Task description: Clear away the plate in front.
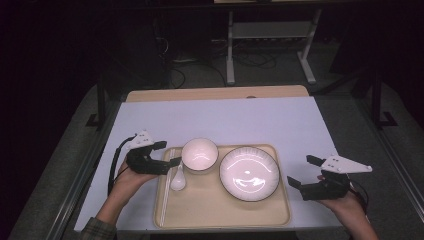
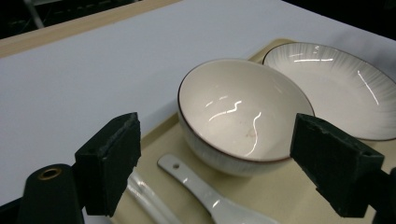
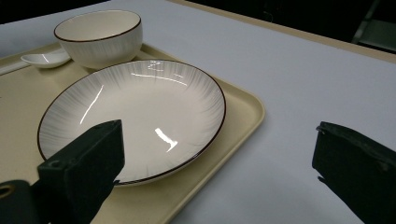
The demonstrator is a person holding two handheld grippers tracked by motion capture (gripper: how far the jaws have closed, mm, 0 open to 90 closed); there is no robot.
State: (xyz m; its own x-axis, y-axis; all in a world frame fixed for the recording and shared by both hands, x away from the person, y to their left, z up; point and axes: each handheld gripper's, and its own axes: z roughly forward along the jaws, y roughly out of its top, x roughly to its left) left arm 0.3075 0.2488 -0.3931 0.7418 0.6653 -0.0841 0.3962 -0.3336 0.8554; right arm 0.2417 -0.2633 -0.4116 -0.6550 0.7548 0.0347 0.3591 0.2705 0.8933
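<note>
Left gripper view: the left gripper (image 2: 215,154) has its jaws spread wide, with nothing pinched between them. The pads (image 2: 112,158) touch nothing. Between the jaws, seen beyond them, stands the bowl (image 2: 243,112), upright and empty, on the tray (image 2: 289,196). The spoon (image 2: 205,196) lies on the tray just in front of the bowl, its handle end pointing up towards the left jaw; whether spoon and bowl touch cannot be told. A pair of white chopsticks (image 2: 149,200) lies beside the spoon along the tray's edge. The plate (image 2: 336,88) sits past the bowl, just beside it.

High view: the left gripper (image 1: 167,154) is at the tray's left edge, its jaws pointing at the bowl (image 1: 200,155) and reaching over the tray rim above the spoon (image 1: 178,179). The right gripper (image 1: 304,172) is held over the table (image 1: 225,117) to the right of the tray (image 1: 225,212), apart from it, with its jaws spread and nothing in them. The plate (image 1: 249,173) lies between the bowl and the right gripper.

Right gripper view: the right gripper (image 3: 217,172) jaws stand wide open, the left one in line with the plate (image 3: 135,112), the right one over bare table (image 3: 303,84). The bowl (image 3: 100,35) and spoon (image 3: 46,58) lie beyond the plate.
</note>
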